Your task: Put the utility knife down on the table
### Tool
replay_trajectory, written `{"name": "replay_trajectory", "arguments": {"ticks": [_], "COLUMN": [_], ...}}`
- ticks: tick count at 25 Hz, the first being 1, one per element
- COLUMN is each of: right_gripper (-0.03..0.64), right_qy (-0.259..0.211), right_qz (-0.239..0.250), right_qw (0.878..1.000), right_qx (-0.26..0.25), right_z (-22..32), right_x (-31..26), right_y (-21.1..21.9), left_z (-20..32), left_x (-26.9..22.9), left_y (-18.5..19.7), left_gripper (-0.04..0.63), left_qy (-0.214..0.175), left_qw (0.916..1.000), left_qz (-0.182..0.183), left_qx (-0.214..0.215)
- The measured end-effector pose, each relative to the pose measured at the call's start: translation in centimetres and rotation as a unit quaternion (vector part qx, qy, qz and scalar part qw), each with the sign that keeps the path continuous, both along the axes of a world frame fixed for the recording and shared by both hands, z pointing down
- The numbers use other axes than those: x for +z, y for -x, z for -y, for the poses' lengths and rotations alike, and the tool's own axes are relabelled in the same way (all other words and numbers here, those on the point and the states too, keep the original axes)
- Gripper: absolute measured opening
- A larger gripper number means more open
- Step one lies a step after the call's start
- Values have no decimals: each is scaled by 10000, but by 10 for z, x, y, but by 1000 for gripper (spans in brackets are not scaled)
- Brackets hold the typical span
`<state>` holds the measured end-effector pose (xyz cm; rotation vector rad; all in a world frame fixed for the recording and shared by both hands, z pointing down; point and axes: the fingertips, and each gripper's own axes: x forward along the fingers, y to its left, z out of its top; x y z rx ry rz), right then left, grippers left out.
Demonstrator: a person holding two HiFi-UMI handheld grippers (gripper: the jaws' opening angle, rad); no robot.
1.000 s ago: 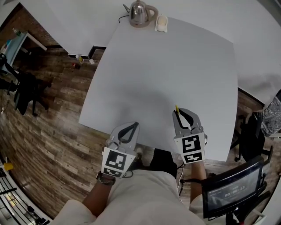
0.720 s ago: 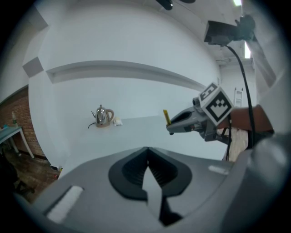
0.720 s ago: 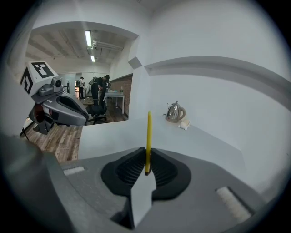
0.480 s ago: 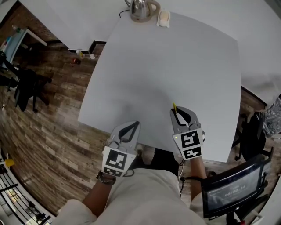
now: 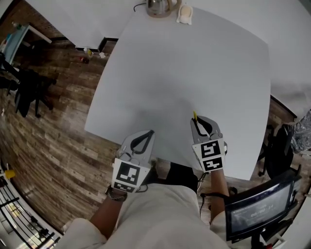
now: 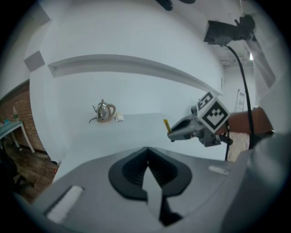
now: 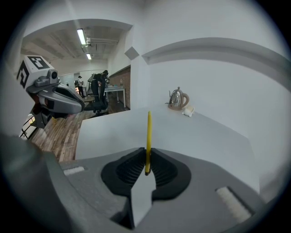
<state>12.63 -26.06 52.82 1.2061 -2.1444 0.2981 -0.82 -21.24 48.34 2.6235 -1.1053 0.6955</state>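
A thin yellow utility knife (image 7: 148, 136) stands edge-on between the jaws of my right gripper (image 7: 147, 157), which is shut on it; its yellow tip (image 5: 195, 115) sticks out past the jaws over the near right part of the white table (image 5: 194, 73). The left gripper view shows the same knife (image 6: 166, 125) poking from the right gripper (image 6: 182, 132). My left gripper (image 5: 143, 139) hovers at the table's near edge, jaws shut with nothing between them (image 6: 148, 166).
A steel kettle (image 5: 158, 6) and a small cream object (image 5: 184, 13) sit at the table's far edge. Wood floor lies left of the table, with dark chairs (image 5: 24, 92). A monitor (image 5: 255, 209) stands at the near right. People stand far off in the right gripper view.
The right gripper has sunk a little toward the table with the knife still in it. The left gripper has hardly moved. The view has shifted slightly.
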Motion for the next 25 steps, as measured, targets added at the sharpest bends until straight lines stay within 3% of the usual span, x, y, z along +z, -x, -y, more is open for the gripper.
{"name": "replay_trajectory", "arguments": {"ticks": [12,25], "right_gripper": [46,46], "right_qy": [452,714], "right_qz": [-172,-305], "right_qw": [9988,9968], "right_qx": [-120,-211], "right_z": [10,13], "right_x": [49,72], "right_y": [-4,-4], "left_z": [11,16], "left_x": [8,12], "left_y": [-3,-5], "left_gripper": [6,6], "left_qy": [130,176], "left_qw": [9998,9997], "left_qz": [36,129], "left_qx": [-175,-83]}}
